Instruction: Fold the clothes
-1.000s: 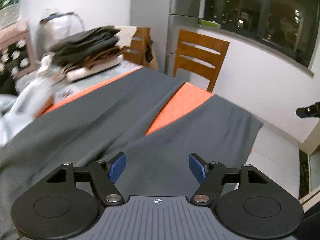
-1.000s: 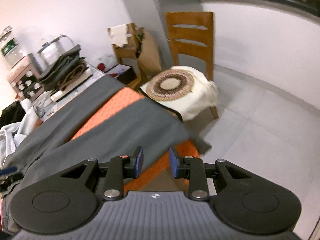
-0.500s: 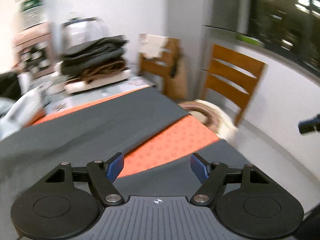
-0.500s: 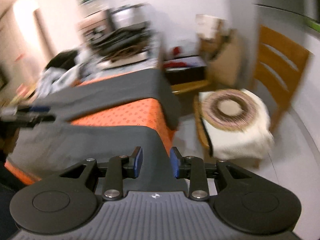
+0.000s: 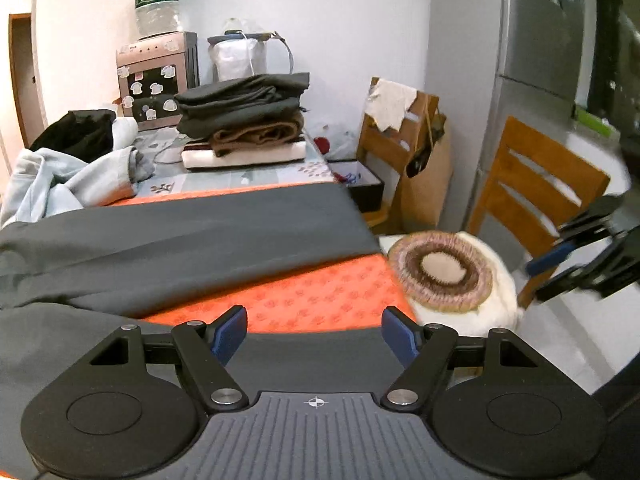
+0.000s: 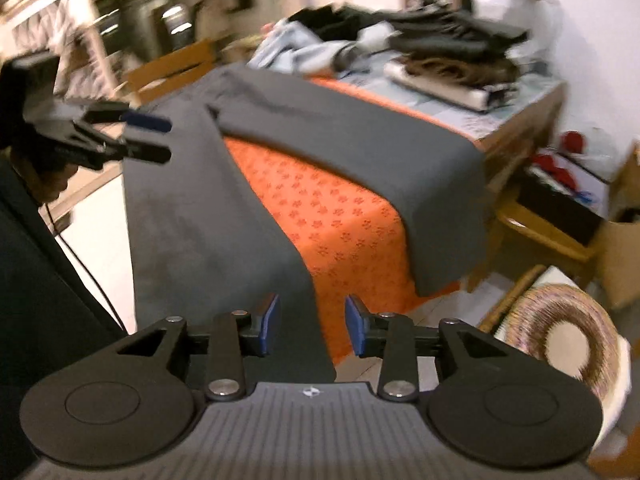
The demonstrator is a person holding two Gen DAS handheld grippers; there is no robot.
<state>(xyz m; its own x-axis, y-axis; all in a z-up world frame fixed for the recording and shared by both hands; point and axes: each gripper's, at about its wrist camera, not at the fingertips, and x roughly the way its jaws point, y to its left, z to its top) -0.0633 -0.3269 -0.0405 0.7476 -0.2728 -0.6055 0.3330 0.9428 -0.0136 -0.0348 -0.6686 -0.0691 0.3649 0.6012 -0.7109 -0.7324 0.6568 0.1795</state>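
Lying spread on the orange patterned tablecloth (image 6: pixel 340 216), the dark grey pair of trousers (image 6: pixel 208 216) runs lengthwise along the table, its two legs splayed in a V and the hems drooping over the near table edge toward the floor. Its waist end sits at the far side, partly lost in blur. Over the nearer leg hovers the right gripper (image 6: pixel 308 324), jaws opening with the cloth below but not pinched. Further along the same leg, the left gripper (image 5: pixel 314 330) has its jaws wide apart and nothing between the blue pads. Beyond the trousers a stack of folded dark and brown clothes (image 5: pixel 244 120) sits near a crumpled pale blue garment (image 5: pixel 68 180). Beside the table stands a wooden chair with a round woven cushion (image 5: pixel 444 272); the right wrist view is smeared, so far objects are hard to read.
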